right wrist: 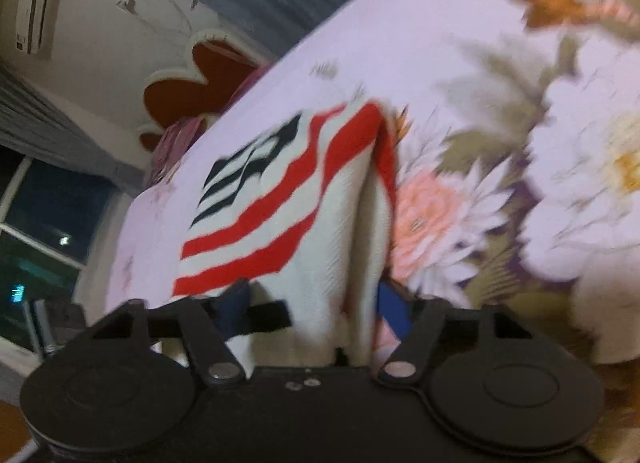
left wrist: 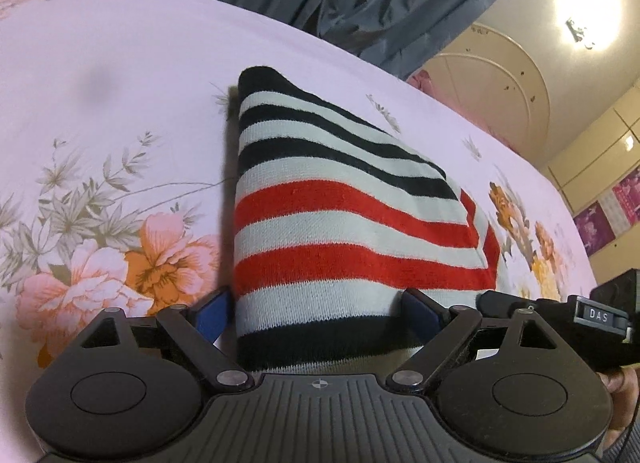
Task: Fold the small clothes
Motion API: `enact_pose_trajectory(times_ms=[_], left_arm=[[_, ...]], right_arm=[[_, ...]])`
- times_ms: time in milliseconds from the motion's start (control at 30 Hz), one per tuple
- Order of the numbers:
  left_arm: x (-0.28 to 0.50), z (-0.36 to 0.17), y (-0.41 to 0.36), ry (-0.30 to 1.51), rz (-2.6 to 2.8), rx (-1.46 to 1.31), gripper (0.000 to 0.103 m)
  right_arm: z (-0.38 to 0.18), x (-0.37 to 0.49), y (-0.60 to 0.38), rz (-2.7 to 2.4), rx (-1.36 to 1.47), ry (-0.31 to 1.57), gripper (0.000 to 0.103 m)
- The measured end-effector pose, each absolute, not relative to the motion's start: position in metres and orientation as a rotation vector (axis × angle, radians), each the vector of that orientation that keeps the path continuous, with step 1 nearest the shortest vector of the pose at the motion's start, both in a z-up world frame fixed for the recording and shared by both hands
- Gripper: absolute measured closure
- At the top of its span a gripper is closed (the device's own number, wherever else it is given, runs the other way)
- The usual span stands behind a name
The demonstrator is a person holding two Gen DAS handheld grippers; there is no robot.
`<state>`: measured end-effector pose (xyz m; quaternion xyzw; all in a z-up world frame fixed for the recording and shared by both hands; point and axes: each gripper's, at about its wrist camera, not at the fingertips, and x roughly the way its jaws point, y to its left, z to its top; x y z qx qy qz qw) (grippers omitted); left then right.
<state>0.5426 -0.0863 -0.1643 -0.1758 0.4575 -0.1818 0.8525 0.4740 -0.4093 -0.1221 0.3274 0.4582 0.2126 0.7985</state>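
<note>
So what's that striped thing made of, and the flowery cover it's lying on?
The striped garment looks like a soft knit, perhaps cotton or acrylic: fine ribbed stitches and a slightly fuzzy matte surface show. The flowery bed sheet looks like thin, smooth woven fabric with a printed pattern; its fibre cannot be told.

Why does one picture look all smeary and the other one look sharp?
The right wrist view is smeared by motion blur: the striped cloth and the flowers on the bedsheet look streaky. The left wrist view is sharp, showing the knit, with a glaring ceiling lamp at top right. Both fisheye views bend the bed's edge.
</note>
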Motion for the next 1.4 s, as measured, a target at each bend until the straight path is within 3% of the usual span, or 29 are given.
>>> enact_pose_trajectory(times_ms=[67,100,233,367,433,500,567,600,733,967,1400], left_arm=[[0.542,-0.162,-0.084,0.971,-0.391,-0.361,0.015],[0.541,-0.161,-0.083,0.971,-0.393,-0.356,0.016],[0.537,-0.161,-0.086,0.967,-0.382,-0.329,0.017],[0.538,-0.154,-0.107,0.957,-0.35,-0.222,0.024],[0.538,-0.148,-0.113,0.949,-0.339,-0.177,0.032],[0.537,-0.143,-0.118,0.937,-0.33,-0.13,0.036],[0.533,-0.139,-0.123,0.916,-0.329,-0.078,0.04],[0.531,-0.137,-0.125,0.906,-0.329,-0.063,0.042],[0.521,-0.127,-0.128,0.856,-0.342,0.008,0.048],[0.502,-0.099,-0.096,0.778,-0.392,0.07,0.05],[0.474,-0.086,0.079,0.758,-0.318,0.05,0.049]], right_arm=[[-0.123,0.476,-0.414,0.473,0.721,0.998,0.04],[-0.124,0.478,-0.418,0.47,0.742,1.004,0.047],[-0.13,0.474,-0.423,0.473,0.772,0.995,0.048],[-0.114,0.48,-0.395,0.47,0.621,1.01,0.023],[-0.103,0.48,-0.369,0.438,0.454,1.034,0.019],[-0.092,0.475,-0.345,0.379,0.263,1.012,0.042],[-0.086,0.468,-0.338,0.381,0.245,0.98,0.061],[-0.084,0.466,-0.338,0.369,0.244,0.97,0.065],[-0.071,0.453,-0.322,0.334,0.154,0.924,0.07],[-0.045,0.427,-0.286,0.288,0.07,0.863,0.071],[-0.048,0.414,-0.135,0.374,0.019,0.819,0.072]])
